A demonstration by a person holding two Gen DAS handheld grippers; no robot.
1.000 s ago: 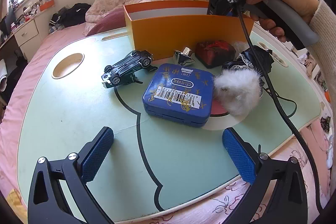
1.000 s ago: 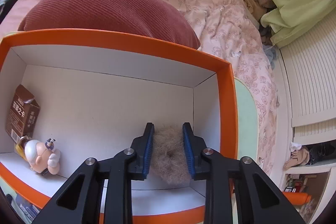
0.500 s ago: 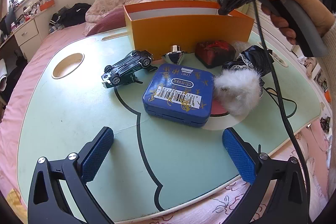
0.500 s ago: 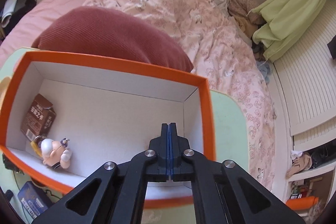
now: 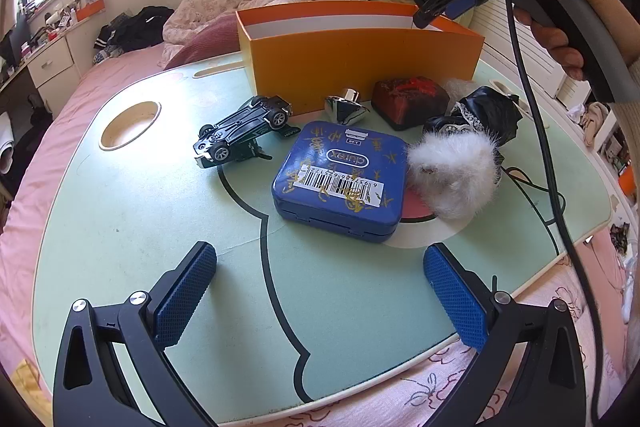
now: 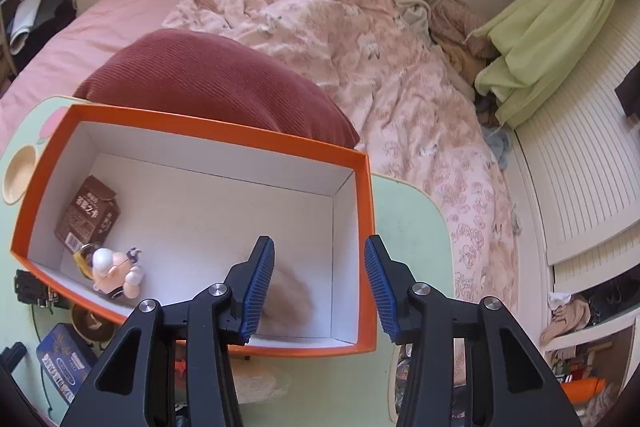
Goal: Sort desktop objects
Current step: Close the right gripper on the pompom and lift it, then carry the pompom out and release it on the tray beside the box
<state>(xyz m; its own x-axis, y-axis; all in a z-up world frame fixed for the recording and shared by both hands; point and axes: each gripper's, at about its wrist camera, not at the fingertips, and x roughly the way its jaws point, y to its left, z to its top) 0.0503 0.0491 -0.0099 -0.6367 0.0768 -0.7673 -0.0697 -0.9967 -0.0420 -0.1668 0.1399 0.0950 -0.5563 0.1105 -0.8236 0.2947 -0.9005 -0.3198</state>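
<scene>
as its jaws open, the right hand-held gripper (image 6: 320,283) hangs above the brown pompom (image 6: 290,295).

That brownish fluffy ball (image 6: 290,297) inside the orange cardboard box (image 6: 362,227) is just a blur, half hidden behind a blue ribbed finger pad (image 6: 258,285). Blue metal tin (image 6: 66,359) is partly hidden too.

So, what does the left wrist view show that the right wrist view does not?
Only the left wrist view shows the toy car, the white fluffy ball, the red pouch and the person's hand holding the right claw.

Only the right wrist view shows the inside of the orange box: a brown carton, a small figurine and a blurred brown fluffy thing, with the right claw's jaws opening above it.

Both show the orange box, the blue tin and the green table.
</scene>
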